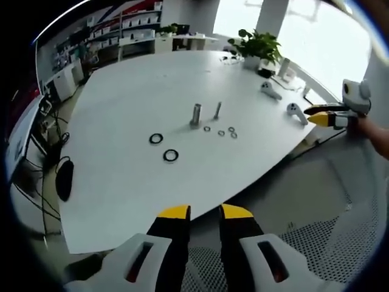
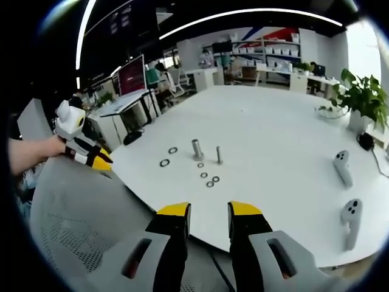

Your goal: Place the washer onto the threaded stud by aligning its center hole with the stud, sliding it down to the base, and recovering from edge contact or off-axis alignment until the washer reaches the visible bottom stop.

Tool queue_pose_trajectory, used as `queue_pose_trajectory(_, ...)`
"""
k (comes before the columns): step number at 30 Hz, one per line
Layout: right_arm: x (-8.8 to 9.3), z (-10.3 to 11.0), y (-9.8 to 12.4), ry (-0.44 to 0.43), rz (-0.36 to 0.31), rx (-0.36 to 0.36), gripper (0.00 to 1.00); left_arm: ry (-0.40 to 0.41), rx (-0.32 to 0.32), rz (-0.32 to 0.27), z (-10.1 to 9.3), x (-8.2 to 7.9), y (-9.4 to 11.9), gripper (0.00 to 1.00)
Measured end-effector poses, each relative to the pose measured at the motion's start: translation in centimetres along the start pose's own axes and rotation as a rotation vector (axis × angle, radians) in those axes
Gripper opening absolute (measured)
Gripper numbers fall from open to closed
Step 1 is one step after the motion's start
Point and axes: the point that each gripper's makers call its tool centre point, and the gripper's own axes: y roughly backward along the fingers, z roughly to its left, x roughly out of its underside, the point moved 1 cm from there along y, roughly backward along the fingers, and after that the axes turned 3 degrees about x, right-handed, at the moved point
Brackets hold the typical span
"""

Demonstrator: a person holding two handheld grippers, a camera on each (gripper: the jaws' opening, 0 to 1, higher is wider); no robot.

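Note:
On the white table [image 1: 121,97] stand a thick threaded stud [image 1: 196,114] and a thinner stud [image 1: 217,110]. Several small washers [image 1: 220,131] lie just in front of them, and two black rings [image 1: 163,147] lie farther left. In the right gripper view the same thick stud [image 2: 197,149], thin stud [image 2: 219,154], small washers [image 2: 206,176] and black rings [image 2: 168,157] sit mid-table. My left gripper [image 1: 205,213] hangs open off the table's near edge, empty. My right gripper [image 2: 209,212] is open and empty too, also short of the table. Each gripper appears in the other's view, right gripper [image 1: 322,114] and left gripper [image 2: 97,159].
A mesh chair [image 2: 79,219] stands below both grippers. Two white controllers [image 2: 346,188] lie at the table's right. A potted plant [image 1: 258,45] stands at the far edge. Shelves and desks fill the room behind. A black mouse-like object [image 1: 64,179] lies beside the table's left edge.

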Motion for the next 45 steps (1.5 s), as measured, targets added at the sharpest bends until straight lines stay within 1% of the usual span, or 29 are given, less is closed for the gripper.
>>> queue_pose_trajectory(3, 0.1, -0.1, 0.0, -0.006, -0.001, 0.009, 0.27, 0.01, 0.007, 0.0, 0.0, 0.1, 0.0, 0.16)
queue_pose_trajectory(5, 0.1, -0.2, 0.0, -0.006, 0.004, 0.009, 0.27, -0.006, 0.014, 0.03, -0.3, 0.5, -0.2, 0.16)
queue_pose_trajectory(7, 0.1, 0.0, 0.0, 0.001, 0.008, 0.001, 0.27, -0.022, 0.014, 0.042, -0.4, 0.6, -0.3, 0.16)
queue_pose_trajectory(8, 0.1, 0.0, 0.0, 0.003, 0.008, -0.002, 0.27, -0.022, 0.012, 0.038, -0.4, 0.5, -0.2, 0.16)
queue_pose_trajectory(11, 0.1, 0.1, 0.1, 0.008, 0.003, -0.001, 0.27, 0.003, -0.009, -0.006, 0.1, 0.1, 0.2, 0.17)
queue_pose_trajectory(14, 0.1, -0.3, 0.1, -0.004, 0.002, 0.016, 0.27, 0.01, -0.006, -0.014, 0.1, 0.0, 0.3, 0.18)
queue_pose_trajectory(19, 0.3, -0.2, 0.0, 0.005, 0.015, 0.007, 0.27, -0.022, 0.001, 0.028, -0.2, 0.4, -0.3, 0.18)
queue_pose_trajectory(22, 0.1, -0.1, 0.0, 0.003, 0.005, 0.009, 0.27, -0.045, 0.009, 0.066, -0.2, 1.0, -0.4, 0.18)
queue_pose_trajectory(24, 0.0, -0.2, 0.0, 0.001, 0.0, 0.013, 0.27, -0.054, 0.008, 0.083, -0.2, 1.2, -0.5, 0.18)
queue_pose_trajectory(28, 0.1, -0.4, 0.0, -0.009, 0.006, 0.019, 0.27, -0.072, 0.011, 0.091, -0.3, 0.9, -0.5, 0.18)
queue_pose_trajectory(30, 0.1, -0.4, 0.0, -0.009, 0.006, 0.019, 0.27, -0.048, 0.031, 0.106, -0.4, 1.3, -0.7, 0.19)
queue_pose_trajectory(31, 0.2, -0.4, 0.0, -0.004, 0.01, 0.019, 0.27, -0.029, 0.057, 0.167, -0.7, 2.3, -0.8, 0.19)
queue_pose_trajectory(32, 0.2, -0.4, 0.0, -0.001, 0.014, 0.019, 0.27, -0.037, 0.063, 0.191, -0.8, 2.5, -0.9, 0.19)
queue_pose_trajectory(33, 0.4, -0.5, 0.0, -0.002, 0.02, 0.021, 0.27, -0.104, 0.064, 0.229, -0.7, 2.8, -1.0, 0.19)
queue_pose_trajectory(34, 0.4, -0.6, 0.0, -0.004, 0.021, 0.021, 0.27, -0.141, 0.068, 0.234, -0.6, 2.8, -1.2, 0.21)
queue_pose_trajectory(36, 0.4, -0.7, 0.1, -0.013, 0.017, 0.027, 0.27, -0.135, 0.082, 0.249, -0.8, 2.9, -1.6, 0.23)
queue_pose_trajectory(38, 0.4, -0.8, 0.1, -0.016, 0.015, 0.033, 0.27, -0.135, 0.085, 0.255, -0.4, 2.8, -1.7, 0.23)
queue_pose_trajectory(42, 0.5, -1.0, 0.0, -0.022, 0.025, 0.041, 0.27, -0.125, 0.103, 0.248, -0.1, 2.4, -1.8, 0.26)
queue_pose_trajectory(44, 0.5, -1.0, 0.0, -0.022, 0.026, 0.041, 0.27, -0.141, 0.111, 0.269, 0.0, 2.5, -2.1, 0.28)
queue_pose_trajectory(45, 0.4, -1.0, 0.0, -0.02, 0.026, 0.041, 0.27, -0.173, 0.116, 0.298, 0.3, 2.8, -2.3, 0.27)
